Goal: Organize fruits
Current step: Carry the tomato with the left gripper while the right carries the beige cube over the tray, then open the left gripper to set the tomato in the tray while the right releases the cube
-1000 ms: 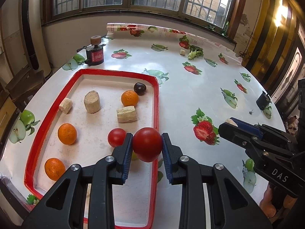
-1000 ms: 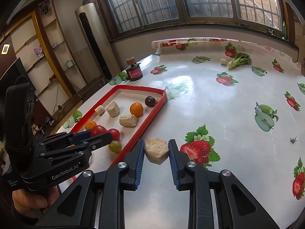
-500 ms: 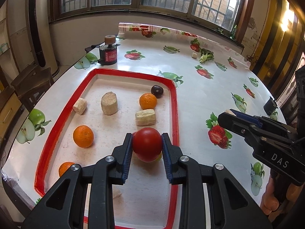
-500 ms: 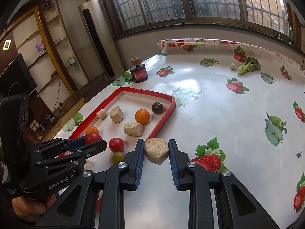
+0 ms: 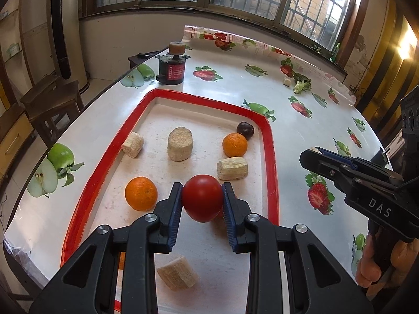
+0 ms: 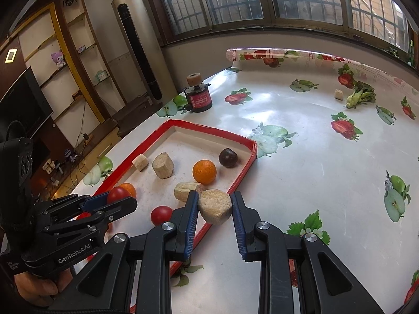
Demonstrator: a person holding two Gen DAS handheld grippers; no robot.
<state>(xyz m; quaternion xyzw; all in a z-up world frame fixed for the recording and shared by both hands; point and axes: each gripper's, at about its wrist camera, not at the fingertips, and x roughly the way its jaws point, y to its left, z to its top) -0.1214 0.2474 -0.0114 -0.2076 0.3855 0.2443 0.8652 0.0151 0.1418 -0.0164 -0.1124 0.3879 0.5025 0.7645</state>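
The left gripper (image 5: 202,201) has its fingers closed on a red tomato (image 5: 202,198), held above the near half of the red-rimmed tray (image 5: 272,162). The right gripper (image 6: 212,209) has its fingers clamped on a pale, bread-like chunk (image 6: 214,206), which hangs over the tray's right rim. Inside the tray lie two oranges (image 5: 141,193) in clear view, a dark plum (image 5: 245,130), a second small tomato (image 6: 161,215) and several more pale chunks (image 5: 180,144), loosely scattered. The step in hand looks like carrying both pieces into the tray to be set down. The next move calls for lowering each piece onto a bare patch of the tray floor: the tomato beside the other tomato or the oranges, the chunk near its like. The fingers should part only once the piece rests, since the round tomato may roll. Out on the patterned surface (image 6: 314,183), a small leafy vegetable (image 6: 361,94) and another pale cube (image 6: 338,94) lie well apart from the tray.
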